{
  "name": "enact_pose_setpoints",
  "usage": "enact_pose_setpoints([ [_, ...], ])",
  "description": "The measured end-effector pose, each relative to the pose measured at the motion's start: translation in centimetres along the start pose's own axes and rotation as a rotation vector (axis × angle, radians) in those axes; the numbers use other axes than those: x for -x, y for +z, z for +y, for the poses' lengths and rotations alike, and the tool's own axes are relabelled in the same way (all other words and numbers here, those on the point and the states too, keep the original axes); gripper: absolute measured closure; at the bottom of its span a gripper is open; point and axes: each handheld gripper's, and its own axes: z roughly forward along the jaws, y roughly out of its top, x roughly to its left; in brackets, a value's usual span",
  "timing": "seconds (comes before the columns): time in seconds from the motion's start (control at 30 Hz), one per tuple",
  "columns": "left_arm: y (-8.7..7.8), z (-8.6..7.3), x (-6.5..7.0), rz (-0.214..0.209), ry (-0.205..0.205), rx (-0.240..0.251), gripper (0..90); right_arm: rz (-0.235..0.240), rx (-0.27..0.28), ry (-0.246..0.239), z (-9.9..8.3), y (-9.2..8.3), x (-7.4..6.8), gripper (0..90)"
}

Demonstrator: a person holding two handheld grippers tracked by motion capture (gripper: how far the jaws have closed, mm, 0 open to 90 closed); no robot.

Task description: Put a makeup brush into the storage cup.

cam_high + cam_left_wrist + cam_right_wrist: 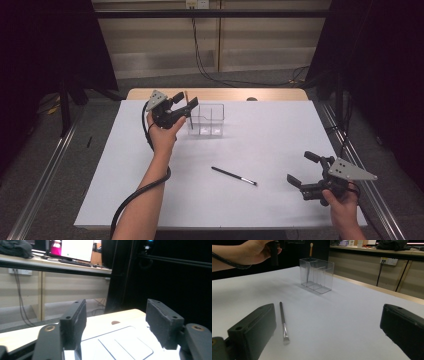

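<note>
- The left gripper [186, 101] is hovering over the clear plastic three-compartment organiser box [206, 120] at the far side of the white table [280, 150], its jaws standing apart with nothing between them.
- A thin brush with a pale wooden tip [311, 249] is already standing upright in the end compartment nearest that gripper, its top poking above the rim, so I judge one item to be delivered and let go.
- A slim black-handled brush with a silver ferrule [234, 176] is lying flat on the table, well apart from the box and nearer the person's edge; this one is waiting to be put away.
- The right gripper [304, 169] is sitting near the right front corner, jaws spread wide and holding nothing, pointing toward that black brush, which lies just beside its left jaw in the right gripper view.
- By my reckoning roughly half the job is done: what is left is picking up the black brush and standing it in the box.
</note>
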Motion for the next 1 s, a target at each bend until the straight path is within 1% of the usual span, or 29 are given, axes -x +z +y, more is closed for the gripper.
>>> enact_pose_setpoints([
  [0.03, -0.1, 0.0, 0.1, -0.006, 0.002, -0.001, 30.7, 0.0, -0.001, 0.0, 0.0, 0.0, 0.0, 0.0],
  [0.07, -0.2, -0.1, 0.2, -0.009, 0.016, -0.009, 29.1, 0.0, -0.002, 0.0, 0.0, 0.0, 0.0, 0.0],
  [0.2, -0.5, -0.2, 0.5, -0.026, 0.02, -0.013, 23.5, -0.001, -0.001, -0.001, 0.0, 0.0, 0.0, 0.0],
  [0.23, -0.6, -0.3, 0.6, -0.031, 0.028, -0.018, 21.8, -0.001, -0.002, 0.0, 0.0, 0.0, -0.1, 0.0],
  [0.27, -0.7, -0.3, 0.7, -0.039, 0.028, -0.015, 21.0, 0.0, -0.003, -0.001, 0.0, 0.0, -0.1, 0.0],
  [0.33, -0.8, -0.4, 0.8, -0.044, 0.029, -0.016, 18.5, 0.002, -0.003, 0.0, 0.0, 0.1, -0.1, 0.0],
  [0.37, -0.8, -0.4, 0.9, -0.054, 0.021, -0.017, 16.9, 0.002, -0.004, -0.001, 0.0, 0.1, -0.1, 0.0],
  [0.43, -1.0, -0.5, 0.9, -0.059, 0.025, -0.032, 14.3, 0.003, -0.004, -0.001, 0.0, 0.1, -0.1, 0.0],
  [0.47, -1.0, -0.5, 1.0, -0.063, 0.016, -0.029, 13.7, 0.003, -0.004, -0.002, 0.0, 0.1, -0.1, 0.0],
  [0.6, -1.4, -0.8, 1.2, -0.068, 0.043, -0.049, 10.7, 0.002, -0.005, 0.0, 0.0, 0.1, -0.2, 0.0],
  [0.7, -1.7, -1.0, 1.2, -0.079, 0.033, -0.058, 8.1, 0.001, -0.004, -0.001, 0.0, 0.1, -0.2, 0.0],
  [0.8, -2.0, -1.2, 1.3, -0.082, 0.039, -0.061, 5.8, 0.003, -0.006, -0.002, 0.1, 0.2, -0.3, 0.0],
  [0.83, -2.1, -1.2, 1.4, -0.087, 0.035, -0.059, 5.0, 0.005, -0.008, -0.004, 0.1, 0.2, -0.4, 0.0],
  [0.9, -2.4, -1.3, 1.4, -0.088, 0.035, -0.057, 4.3, 0.005, -0.006, -0.006, 0.1, 0.2, -0.5, 0.0],
  [0.93, -2.5, -1.3, 1.5, -0.091, 0.026, -0.055, 4.3, 0.006, -0.006, -0.007, 0.1, 0.2, -0.5, 0.0],
  [1.0, -2.8, -1.2, 1.6, -0.086, 0.03, -0.057, 4.3, 0.004, -0.005, -0.008, 0.1, 0.2, -0.6, 0.0],
])
